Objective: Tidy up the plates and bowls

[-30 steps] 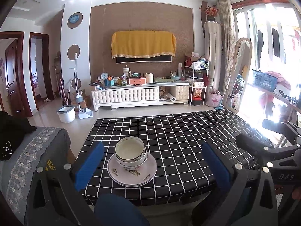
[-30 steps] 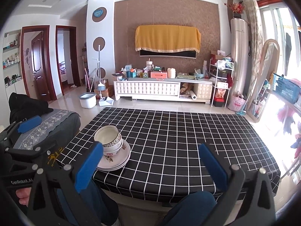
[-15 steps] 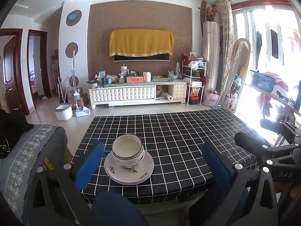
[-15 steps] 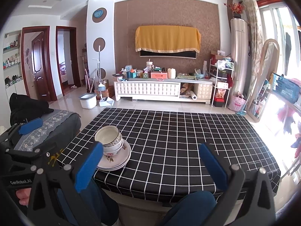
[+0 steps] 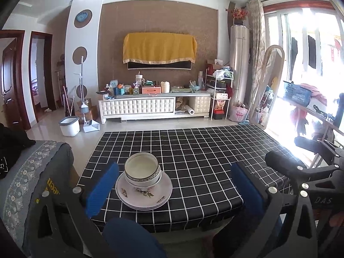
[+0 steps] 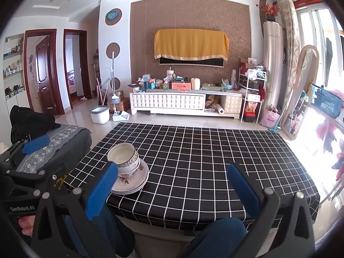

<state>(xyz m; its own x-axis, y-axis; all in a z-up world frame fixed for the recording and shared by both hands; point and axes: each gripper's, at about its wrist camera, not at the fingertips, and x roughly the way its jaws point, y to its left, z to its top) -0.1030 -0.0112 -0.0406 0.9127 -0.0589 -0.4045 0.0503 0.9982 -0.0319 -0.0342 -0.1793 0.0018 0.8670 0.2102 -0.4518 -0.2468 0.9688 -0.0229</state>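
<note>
Bowls (image 5: 142, 169) sit nested on a short stack of plates (image 5: 143, 193) at the near left of the table (image 5: 204, 150), so I judge the stacking done or nearly so. My left tool (image 5: 174, 191) hangs spread wide and empty in front of the stack; my right tool (image 6: 172, 191) is likewise agape, holding nothing, with the stack at its left finger. Any next move calls only for checking that the pile sits centred. Glazed, floral-printed ceramic looks smooth and slippery; round rims nest snugly; the checked black tablecloth (image 6: 204, 150) lies flat.
</note>
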